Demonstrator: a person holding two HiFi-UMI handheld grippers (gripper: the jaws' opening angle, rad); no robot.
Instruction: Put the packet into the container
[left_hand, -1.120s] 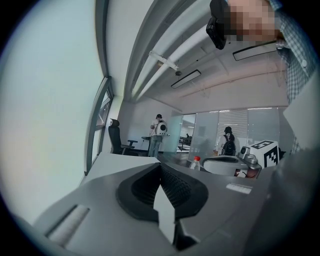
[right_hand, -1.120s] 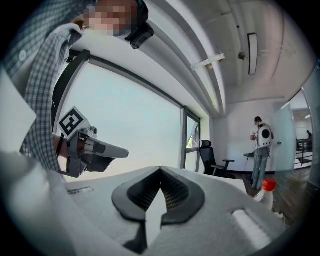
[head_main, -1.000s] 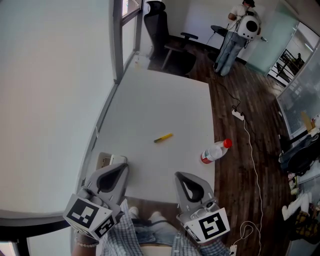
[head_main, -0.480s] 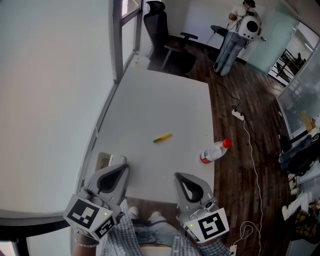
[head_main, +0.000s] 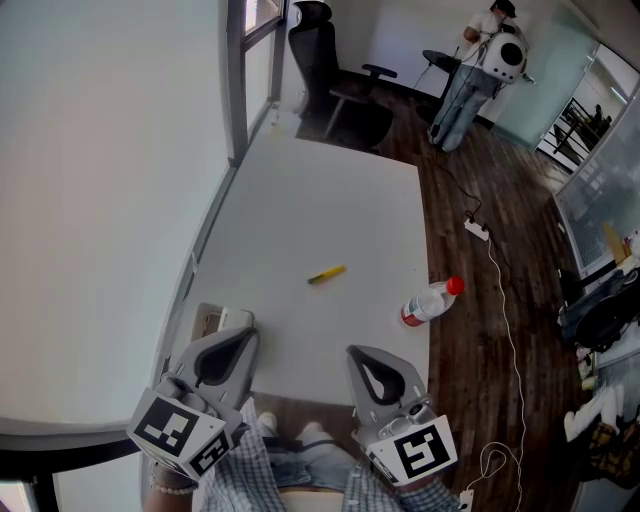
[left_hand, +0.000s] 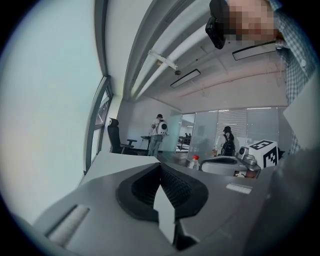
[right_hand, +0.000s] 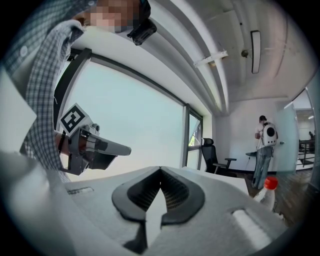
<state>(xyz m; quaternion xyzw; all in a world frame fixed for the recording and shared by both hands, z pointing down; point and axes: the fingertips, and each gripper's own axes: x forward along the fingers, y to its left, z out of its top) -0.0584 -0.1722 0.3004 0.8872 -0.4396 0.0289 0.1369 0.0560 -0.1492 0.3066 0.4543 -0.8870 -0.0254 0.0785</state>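
White table (head_main: 300, 200) fills the middle of the head view, and the yellow packet (head_main: 327, 275) lies flat on it near the centre, slanted, with nothing touching it. Both tools are held low at the table's near edge, over the person's lap, side by side and apart, pointing forward across the table and only slightly downward. Their marker cubes sit closest to the person's checked sleeves. The left tool (head_main: 232, 350) has its jaws pressed together with nothing between them, and its tip is just beside a small pale object (head_main: 212, 320) at the table's near left corner. That object is partly hidden and cannot be made out. The right tool (head_main: 370, 368) also has its jaws pressed together on nothing. A clear bottle (head_main: 431, 301) with a red cap lies on its side at the table's right edge, well apart from the packet. Beyond the far end stand a black office chair (head_main: 330, 70) and a person (head_main: 475, 65).
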